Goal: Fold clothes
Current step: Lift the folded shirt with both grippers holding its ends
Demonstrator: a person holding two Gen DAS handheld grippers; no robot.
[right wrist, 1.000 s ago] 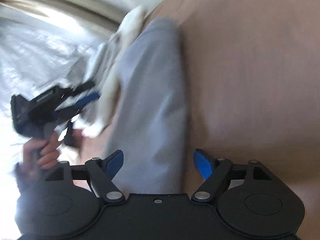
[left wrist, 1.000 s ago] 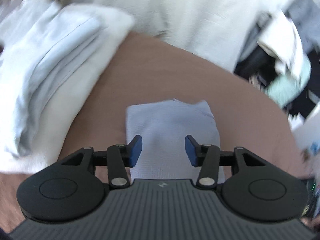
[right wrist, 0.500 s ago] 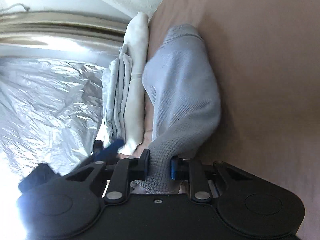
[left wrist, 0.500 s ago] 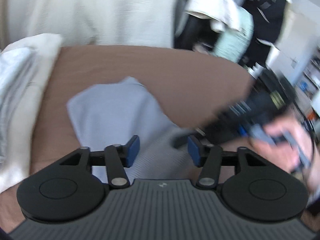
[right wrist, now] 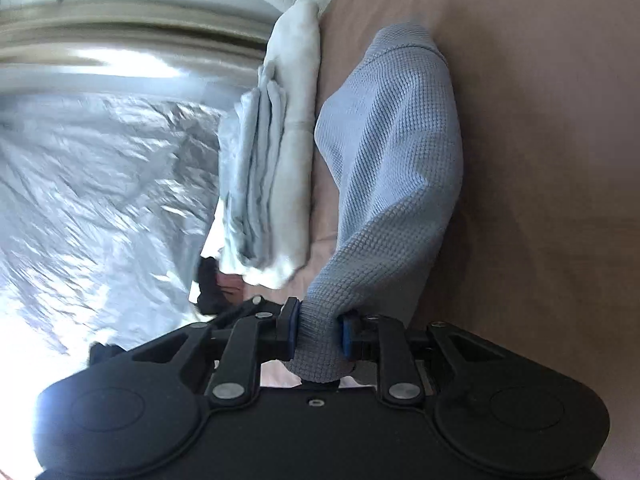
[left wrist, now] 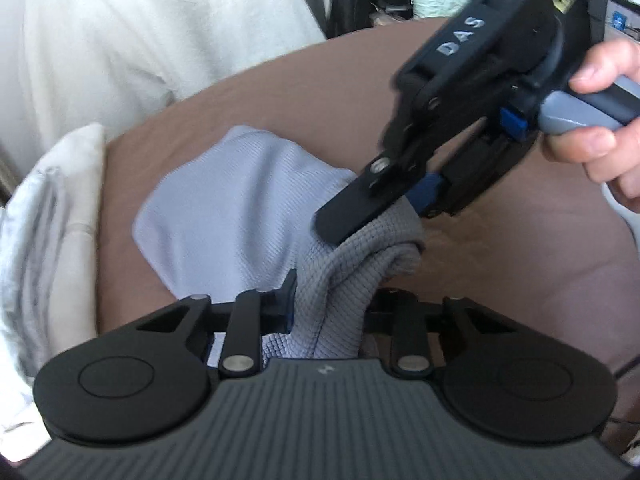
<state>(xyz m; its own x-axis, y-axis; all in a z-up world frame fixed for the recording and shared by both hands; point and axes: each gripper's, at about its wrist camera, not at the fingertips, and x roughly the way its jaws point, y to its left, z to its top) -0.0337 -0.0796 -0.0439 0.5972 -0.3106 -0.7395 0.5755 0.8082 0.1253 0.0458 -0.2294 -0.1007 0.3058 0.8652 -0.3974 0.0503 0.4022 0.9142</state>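
Two hand-held tools share one end of a grey waffle-knit garment point(left wrist: 240, 216) on a brown-covered surface point(left wrist: 500, 264), which may be a bed or a desk. The left tool point(left wrist: 328, 308) is closing its jaws around a bunched fold of the knit, which sits between its blue pads; the cloth fills the gap there and looks pinched. The right tool point(left wrist: 384, 216), gripped by a person's hand point(left wrist: 600, 128), bites the same gathered end just beyond, and its jaws are easing open slightly, though in its own view point(right wrist: 318, 334) both pads press on the wad of fabric.

From both tools the garment runs away lengthwise, its long axis pointing toward the far rounded end that lies flat on the brown cover. The near end is lifted and bunched; the far end rests. Neither tool is clearly nearer the free end, since both hold the near end almost touching each other.

A stack of folded pale-blue and white laundry point(right wrist: 276, 152) lies just beside the garment, along its left flank in the right wrist view, with a crinkled silvery sheet point(right wrist: 100, 184) beyond.

The next move, judged from this, turns on carrying the held end along that axis over the resting half, or toward the stack.
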